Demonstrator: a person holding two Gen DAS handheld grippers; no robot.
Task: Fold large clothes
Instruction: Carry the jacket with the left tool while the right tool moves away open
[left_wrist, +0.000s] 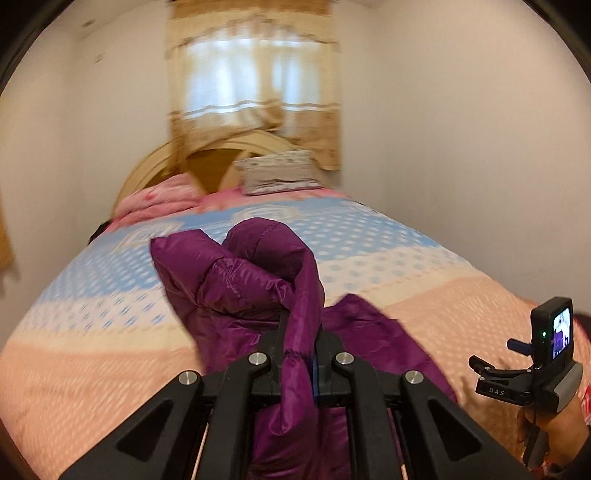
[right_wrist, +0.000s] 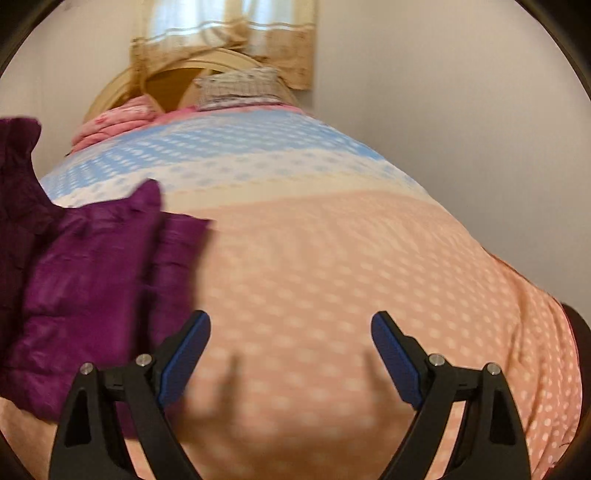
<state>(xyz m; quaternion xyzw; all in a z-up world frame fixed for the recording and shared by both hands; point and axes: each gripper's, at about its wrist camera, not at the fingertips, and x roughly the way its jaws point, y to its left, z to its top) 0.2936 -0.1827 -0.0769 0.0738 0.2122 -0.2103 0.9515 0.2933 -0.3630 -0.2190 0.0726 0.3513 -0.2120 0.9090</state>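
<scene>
On the bed (right_wrist: 332, 258) with its dotted cover, left gripper (left_wrist: 301, 354) has its jaws pinched on the purple puffer jacket (left_wrist: 236, 280), while right gripper (right_wrist: 291, 354) hangs wide open, holding nothing.

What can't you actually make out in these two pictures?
- Left wrist view: the gripper covers the lower part of the purple jacket.
- Right wrist view: the jacket is cut off by the left edge and blurred.
- Both views: the bedspread pattern is smeared by motion.
- Left wrist view: the small screen on the other gripper is too small to read.
</scene>
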